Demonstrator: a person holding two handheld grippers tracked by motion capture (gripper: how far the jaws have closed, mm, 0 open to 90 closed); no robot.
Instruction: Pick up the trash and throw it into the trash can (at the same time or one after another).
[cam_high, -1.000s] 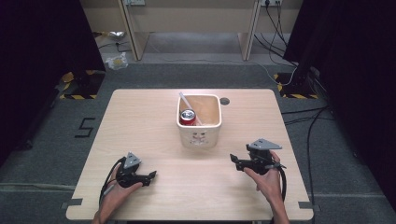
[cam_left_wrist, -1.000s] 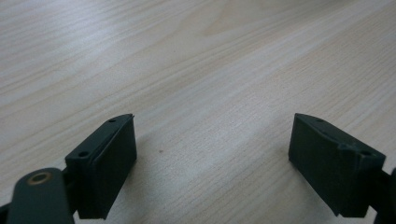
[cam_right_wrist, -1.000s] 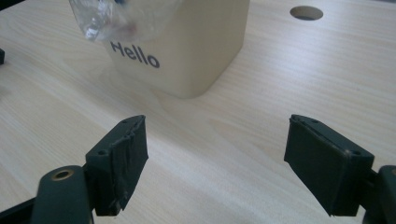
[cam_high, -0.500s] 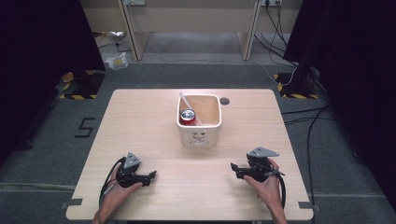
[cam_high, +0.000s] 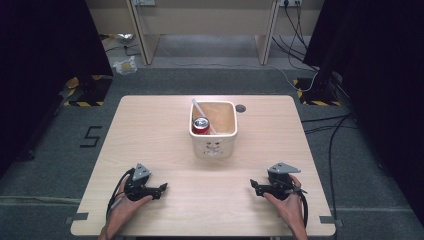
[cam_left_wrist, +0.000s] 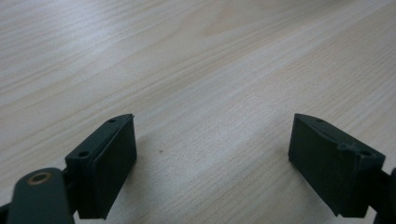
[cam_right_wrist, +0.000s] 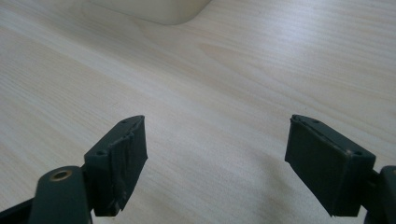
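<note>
Cream tub (cam_high: 214, 144) sits in the middle of the table (cam_high: 150, 130), a bit toward the far side, and it stands up straight so the things inside cannot spill. Inside it a red can (cam_high: 201, 125) stands at the left, and a white straw (cam_high: 200, 111) leans on the far left corner because it is too long to lie flat. Both grippers rest low near the front edge, well apart from the tub. The left gripper (cam_high: 159, 189) has its jaws spread wide with nothing between them (just bare wood under them), and so does the right gripper (cam_high: 255, 186). In the right gripper view the tub's bottom corner (cam_right_wrist: 154, 10) peeks in at the top. I think the hands wait here, ready to reach for the tub.
</note>
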